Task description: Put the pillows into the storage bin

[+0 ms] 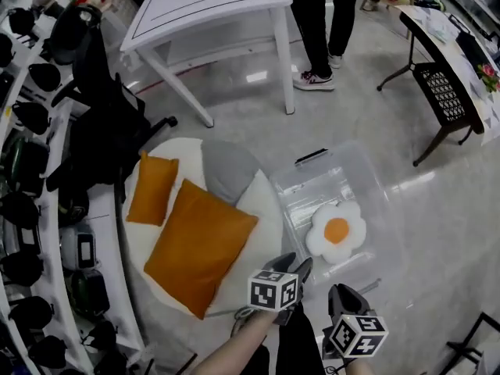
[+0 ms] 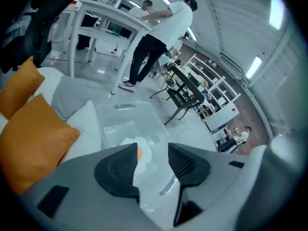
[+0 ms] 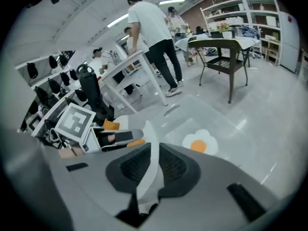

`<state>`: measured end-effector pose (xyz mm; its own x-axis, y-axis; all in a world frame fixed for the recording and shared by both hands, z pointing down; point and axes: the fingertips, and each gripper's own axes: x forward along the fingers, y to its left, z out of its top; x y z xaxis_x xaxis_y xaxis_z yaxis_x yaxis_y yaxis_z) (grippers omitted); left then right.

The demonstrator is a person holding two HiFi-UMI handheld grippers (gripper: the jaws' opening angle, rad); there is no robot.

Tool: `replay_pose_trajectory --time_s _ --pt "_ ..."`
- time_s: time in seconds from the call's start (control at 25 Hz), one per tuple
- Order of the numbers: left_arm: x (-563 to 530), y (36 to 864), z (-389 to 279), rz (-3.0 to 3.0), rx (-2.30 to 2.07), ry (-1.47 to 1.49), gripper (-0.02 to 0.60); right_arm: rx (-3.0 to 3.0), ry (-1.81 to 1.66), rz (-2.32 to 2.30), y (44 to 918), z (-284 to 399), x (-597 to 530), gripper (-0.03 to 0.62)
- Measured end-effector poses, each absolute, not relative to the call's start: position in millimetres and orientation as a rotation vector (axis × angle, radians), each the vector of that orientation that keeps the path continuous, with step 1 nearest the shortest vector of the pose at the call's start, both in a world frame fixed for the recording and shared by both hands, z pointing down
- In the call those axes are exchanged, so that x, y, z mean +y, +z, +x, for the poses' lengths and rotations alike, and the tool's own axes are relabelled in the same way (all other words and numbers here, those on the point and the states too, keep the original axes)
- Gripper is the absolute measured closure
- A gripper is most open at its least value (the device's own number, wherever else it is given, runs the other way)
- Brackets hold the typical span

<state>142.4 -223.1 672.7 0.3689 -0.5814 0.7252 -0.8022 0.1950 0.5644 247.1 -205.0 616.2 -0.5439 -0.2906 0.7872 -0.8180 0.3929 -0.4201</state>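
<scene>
Grey left claw (image 1: 295, 264) open, angled down over storage bin (image 1: 369, 180), right claw (image 1: 344, 291) pinching its rim.

Left gripper (image 1: 295, 262) jaws apart, right gripper (image 1: 341, 290) nearly closed — both angled down

head view overhead, gripper views low, sharing storage bin (image 1: 311, 187)

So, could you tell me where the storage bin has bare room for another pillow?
The storage bin floor is bare between the fried-egg pillow and the far, black-handled wall. Its near end holds that pillow; the round cushion is crowded with pillows.
</scene>
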Motion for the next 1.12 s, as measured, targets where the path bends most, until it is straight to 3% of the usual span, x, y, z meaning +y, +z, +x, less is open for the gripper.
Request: replay_pose_trajectory --time_s 0.32,0.56,1.12 --pt "-128.2 675.0 10.9 1.117 -1.696 0.014 0.397 -2.109 0.915 0.508 626.4 145.1 -188.1 0.542" --pt "-2.5 690.2 -62.4 0.839 -1.868 -0.120 0.397 -2.101 0.760 0.221 642.5 65.9 -111.6 0.542" --pt "279.0 786.8 -107.1 0.392 -1.941 -0.174 0.383 -1.978 0.458 -0.277 713.2 -41.1 113.3 0.542"
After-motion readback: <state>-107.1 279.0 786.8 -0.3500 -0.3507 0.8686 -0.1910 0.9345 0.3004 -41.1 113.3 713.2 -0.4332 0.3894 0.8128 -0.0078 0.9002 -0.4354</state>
